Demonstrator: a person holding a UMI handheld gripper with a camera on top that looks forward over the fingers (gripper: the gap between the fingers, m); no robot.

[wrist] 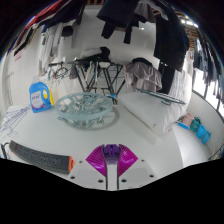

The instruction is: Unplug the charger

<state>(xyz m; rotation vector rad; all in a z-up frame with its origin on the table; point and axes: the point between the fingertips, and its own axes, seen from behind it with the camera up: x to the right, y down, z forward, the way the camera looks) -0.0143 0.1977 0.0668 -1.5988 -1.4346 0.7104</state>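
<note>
Gripper view
Jaws: the gripper (112,160) shows its 2 magenta pads (103,156) pressed together at the tips, clenched on nothing.
Charger: I cannot pick out a charger, plug or socket on the white bench (150,135); it may lie among the dark cluttered items (95,72) far beyond the jaws.
Handling, as a judgement: a charger body is likely light, rigid and smooth; grip the hard casing at its flat sides, not the soft cable, and pull straight out.
Containers: a glass dish (85,107) sits ahead of the jaws, contents unclear.
Other things: a dark orange-tipped handle (40,156) just left of the jaws, a blue packet (41,97), a blue object (195,128) to the right.
</note>
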